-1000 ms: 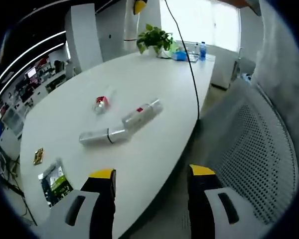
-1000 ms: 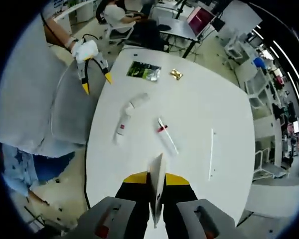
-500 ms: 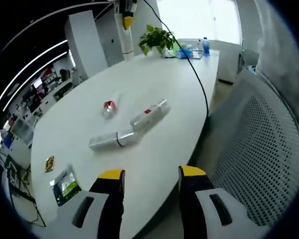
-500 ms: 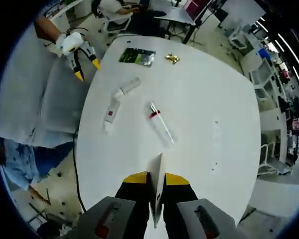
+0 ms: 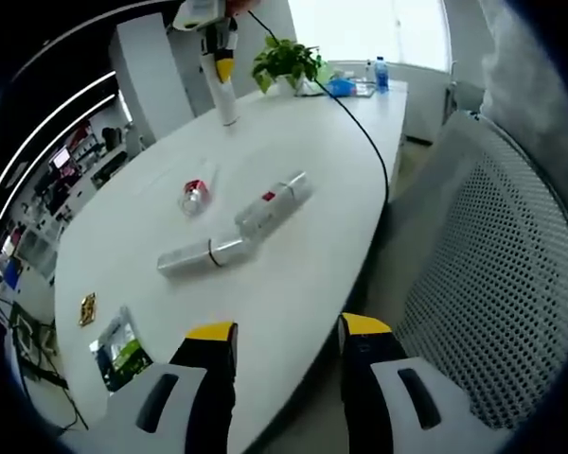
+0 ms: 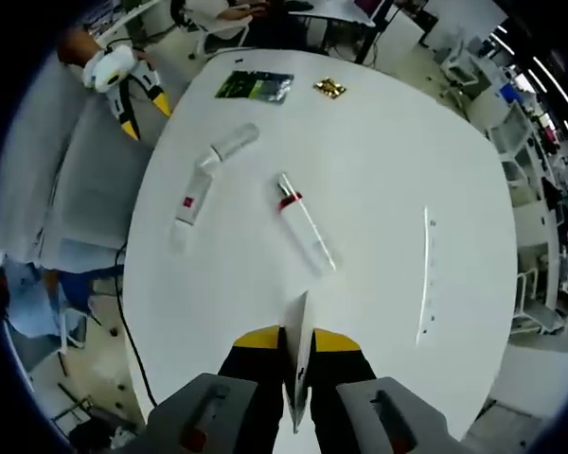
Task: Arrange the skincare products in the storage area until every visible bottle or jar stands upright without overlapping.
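On the white table (image 5: 293,284) we see three skincare containers lying flat: a clear tube with a red band (image 5: 192,194) on the far left, a white bottle with a red label (image 5: 273,200) right of it, and a silver bottle (image 5: 201,255) nearer, its end touching the white bottle. The right gripper (image 6: 297,340) pinches a thin white tube (image 6: 299,355), holding it on end above the table. Our left gripper (image 5: 286,329), jaws spread with nothing between them, hovers at the near table edge beside a mesh chair (image 5: 492,284). A green packet (image 5: 119,342) lies near left; a potted plant (image 5: 286,64) stands far off.
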A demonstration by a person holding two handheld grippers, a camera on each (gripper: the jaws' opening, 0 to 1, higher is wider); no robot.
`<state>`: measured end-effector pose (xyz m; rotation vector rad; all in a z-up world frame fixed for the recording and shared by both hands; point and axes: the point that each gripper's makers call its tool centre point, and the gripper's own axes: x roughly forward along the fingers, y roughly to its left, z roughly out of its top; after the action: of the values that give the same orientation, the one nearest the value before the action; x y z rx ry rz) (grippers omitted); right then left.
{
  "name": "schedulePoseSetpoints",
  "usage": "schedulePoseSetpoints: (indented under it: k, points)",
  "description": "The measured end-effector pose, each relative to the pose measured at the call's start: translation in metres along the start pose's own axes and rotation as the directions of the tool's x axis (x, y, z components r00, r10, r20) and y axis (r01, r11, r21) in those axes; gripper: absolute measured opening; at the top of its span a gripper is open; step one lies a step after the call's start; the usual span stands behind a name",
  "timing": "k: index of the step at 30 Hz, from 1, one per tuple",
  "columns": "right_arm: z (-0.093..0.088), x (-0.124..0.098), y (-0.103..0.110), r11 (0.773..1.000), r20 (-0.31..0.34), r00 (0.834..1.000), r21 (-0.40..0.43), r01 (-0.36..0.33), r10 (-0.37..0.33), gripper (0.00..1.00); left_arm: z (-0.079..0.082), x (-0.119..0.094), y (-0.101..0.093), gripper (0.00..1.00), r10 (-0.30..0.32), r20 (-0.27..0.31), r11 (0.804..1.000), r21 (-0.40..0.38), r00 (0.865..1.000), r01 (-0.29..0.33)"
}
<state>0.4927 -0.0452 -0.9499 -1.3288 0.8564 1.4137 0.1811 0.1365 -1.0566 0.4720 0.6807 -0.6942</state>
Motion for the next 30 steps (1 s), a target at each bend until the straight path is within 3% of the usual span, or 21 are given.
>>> schedulePoseSetpoints:
  k: [12, 28, 30]
  points:
    - [-0.01, 0.035, -0.011, 1.0, 0.001, 1.0, 0.027, -0.005, 0.005, 0.0, -0.006, 0.0, 0.006, 0.37, 0.02, -0.017, 1.0, -0.011, 1.0, -0.02]
    - [-0.004, 0.051, -0.029, 1.0, 0.034, 0.999, 0.005, -0.01, 0.01, 0.01, -0.009, 0.0, 0.011, 0.36, 0.042, -0.027, 0.999, -0.012, 0.999, -0.042]
    - [-0.005, 0.05, -0.024, 0.996, 0.035, 0.998, 0.07, -0.051, 0.049, 0.01, -0.009, 0.0, 0.011, 0.36, 0.042, -0.028, 0.999, -0.012, 0.999, -0.042]
